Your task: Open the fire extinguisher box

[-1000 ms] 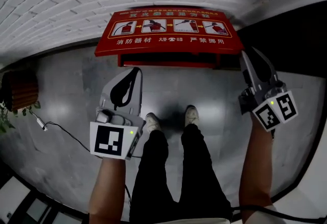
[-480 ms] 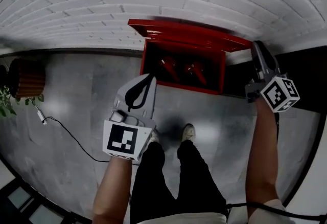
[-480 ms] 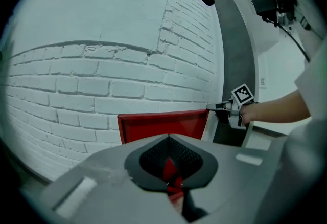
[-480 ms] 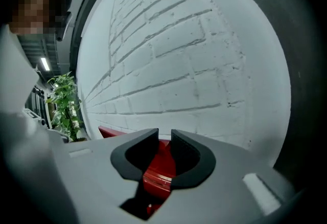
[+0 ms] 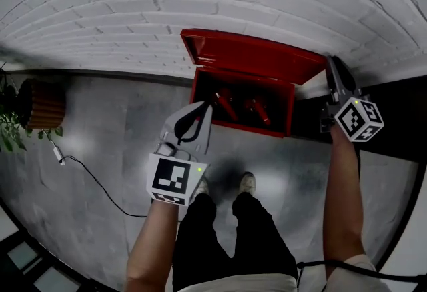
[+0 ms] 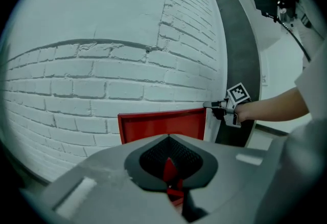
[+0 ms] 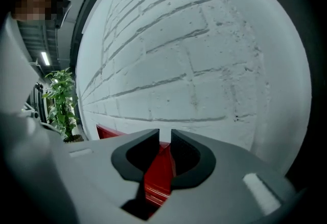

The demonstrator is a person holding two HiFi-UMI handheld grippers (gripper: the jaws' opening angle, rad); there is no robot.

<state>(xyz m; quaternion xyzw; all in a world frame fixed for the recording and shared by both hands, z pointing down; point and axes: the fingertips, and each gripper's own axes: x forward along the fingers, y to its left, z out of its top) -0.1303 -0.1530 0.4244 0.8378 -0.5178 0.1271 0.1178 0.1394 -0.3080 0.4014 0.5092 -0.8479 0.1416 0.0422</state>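
Observation:
The red fire extinguisher box stands on the floor against the white brick wall, with its lid tipped back near the bricks. Two red extinguishers lie inside. My right gripper is at the lid's right corner. In the right gripper view the red lid edge fills the gap between the jaws of the right gripper, which are closing on it. My left gripper hangs in front of the box, shut and holding nothing. The left gripper view shows the raised lid and the right gripper at its corner.
A plant in a brown slatted pot stands at the left, and a thin cable trails over the grey floor. The person's feet are just in front of the box. A dark panel borders the wall on the right.
The lid has swung up from lying flat over the box to leaning back at the wall, with the right gripper rising at its corner. The extinguishers have come into sight.

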